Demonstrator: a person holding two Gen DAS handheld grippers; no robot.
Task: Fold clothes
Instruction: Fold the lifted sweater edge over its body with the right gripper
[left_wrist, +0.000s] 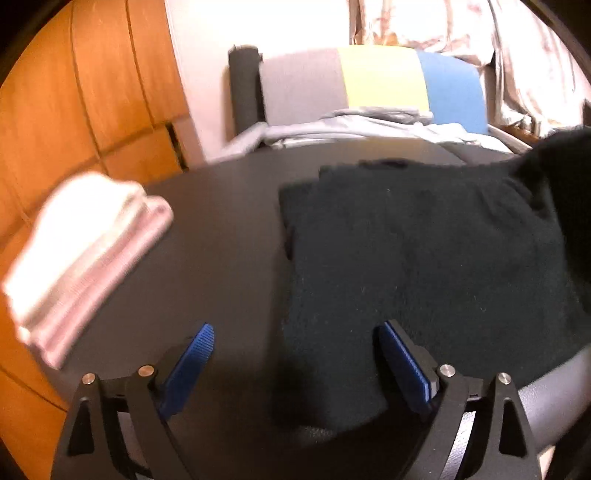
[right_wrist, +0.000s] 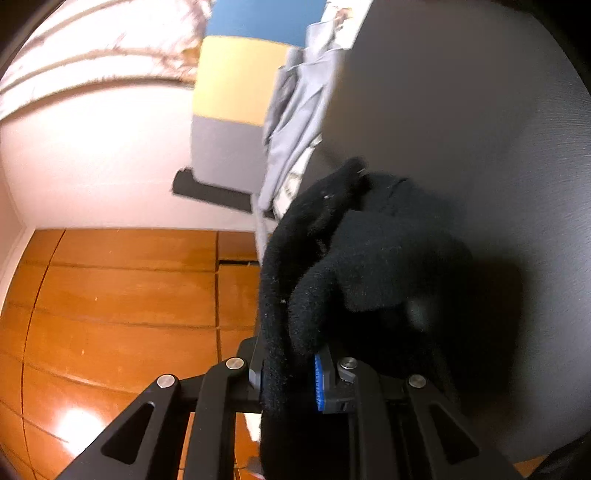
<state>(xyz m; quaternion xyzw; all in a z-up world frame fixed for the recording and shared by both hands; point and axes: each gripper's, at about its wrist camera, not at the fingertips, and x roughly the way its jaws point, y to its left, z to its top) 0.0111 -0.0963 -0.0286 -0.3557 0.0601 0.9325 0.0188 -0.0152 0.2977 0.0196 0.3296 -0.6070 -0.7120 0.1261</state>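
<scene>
My left gripper (left_wrist: 295, 365) hangs above the dark round counter (left_wrist: 221, 236) with its blue-padded fingers (left_wrist: 197, 354) spread wide and nothing between them. Just ahead of them lies the black fuzzy knit garment (left_wrist: 424, 266), spread mostly flat on the counter, its near edge reaching between my two left fingers. Its far right part rises off the surface in a dark bunch. To the left on the counter sits a folded white and pale pink cloth stack (left_wrist: 85, 258), well apart from the black garment.

My right gripper (right_wrist: 288, 380) is clenched on the black fuzzy knit garment (right_wrist: 351, 266): a thick fold of it is pinched between the fingers (right_wrist: 319, 384), and the fabric bulges ahead of them in heavy rolls over the counter (right_wrist: 480, 110).

Beyond the counter stands a panel in grey, yellow and blue bands (left_wrist: 373, 85), with crumpled pale blue-grey clothes (left_wrist: 354, 125) heaped at its base. The floor is glossy orange-brown wood (right_wrist: 122, 302), and a white wall (right_wrist: 92, 158) rises behind it.
</scene>
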